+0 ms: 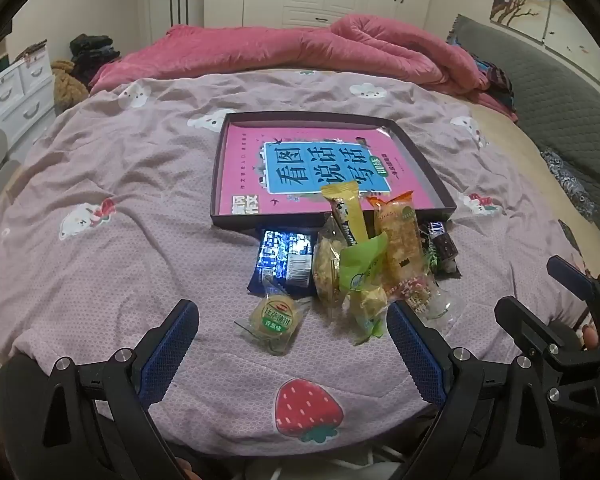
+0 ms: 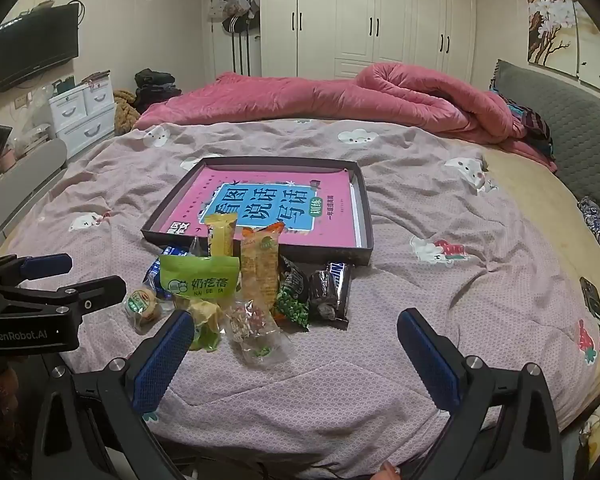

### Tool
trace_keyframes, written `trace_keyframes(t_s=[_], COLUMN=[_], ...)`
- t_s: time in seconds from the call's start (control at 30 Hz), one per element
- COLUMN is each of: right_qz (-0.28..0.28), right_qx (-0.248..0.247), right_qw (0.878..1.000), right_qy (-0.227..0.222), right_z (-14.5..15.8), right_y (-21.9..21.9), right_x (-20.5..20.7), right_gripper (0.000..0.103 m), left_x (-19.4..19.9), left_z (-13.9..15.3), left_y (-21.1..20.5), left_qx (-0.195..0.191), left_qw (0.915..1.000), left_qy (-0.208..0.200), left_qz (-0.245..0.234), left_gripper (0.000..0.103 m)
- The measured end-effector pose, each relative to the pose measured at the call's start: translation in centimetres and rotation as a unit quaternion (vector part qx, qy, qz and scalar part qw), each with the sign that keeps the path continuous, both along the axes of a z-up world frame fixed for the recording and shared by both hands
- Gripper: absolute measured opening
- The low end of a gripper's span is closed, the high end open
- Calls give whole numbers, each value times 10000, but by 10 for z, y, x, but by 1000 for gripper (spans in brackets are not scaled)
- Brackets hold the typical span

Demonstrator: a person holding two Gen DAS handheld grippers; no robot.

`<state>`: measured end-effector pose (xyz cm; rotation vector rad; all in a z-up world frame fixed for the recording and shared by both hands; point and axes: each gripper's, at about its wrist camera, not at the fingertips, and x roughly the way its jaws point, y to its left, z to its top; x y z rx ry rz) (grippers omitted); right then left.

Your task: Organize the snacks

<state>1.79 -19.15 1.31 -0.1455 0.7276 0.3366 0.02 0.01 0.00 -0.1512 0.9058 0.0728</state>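
Note:
Several wrapped snacks lie in a pile [image 1: 360, 256] [image 2: 252, 280] on the bed, just in front of a shallow dark tray [image 1: 236, 222] [image 2: 364, 216] that holds a pink book [image 1: 320, 164] [image 2: 268, 204]. A round green-label cake [image 1: 274, 318] [image 2: 142, 306] sits nearest the left side. A blue packet [image 1: 286, 258], a green bag [image 2: 198, 280] and a dark chocolate bar [image 2: 332, 292] are in the pile. My left gripper [image 1: 292, 344] is open and empty, just short of the round cake. My right gripper [image 2: 296, 344] is open and empty, just short of the pile.
The bed has a mauve patterned sheet [image 1: 120, 248] [image 2: 440, 280]. A rolled pink quilt [image 1: 300, 48] [image 2: 360, 92] lies at the far end. A grey headboard cushion [image 2: 572, 120] is at the right. White drawers [image 2: 84, 112] stand at the left.

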Motion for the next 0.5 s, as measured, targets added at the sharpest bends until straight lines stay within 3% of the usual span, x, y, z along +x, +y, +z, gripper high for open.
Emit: trace_keyframes(t_s=[0.5], right_qz=[-1], right_qx=[2], right_qw=[10000], right_qy=[0], right_z=[0], right_y=[0], right_x=[0], right_gripper=[102], left_x=[0], left_z=[0], left_y=[-1], left_qx=[0], left_qw=[10000], left_qy=[4], left_qz=[10], left_gripper=[95])
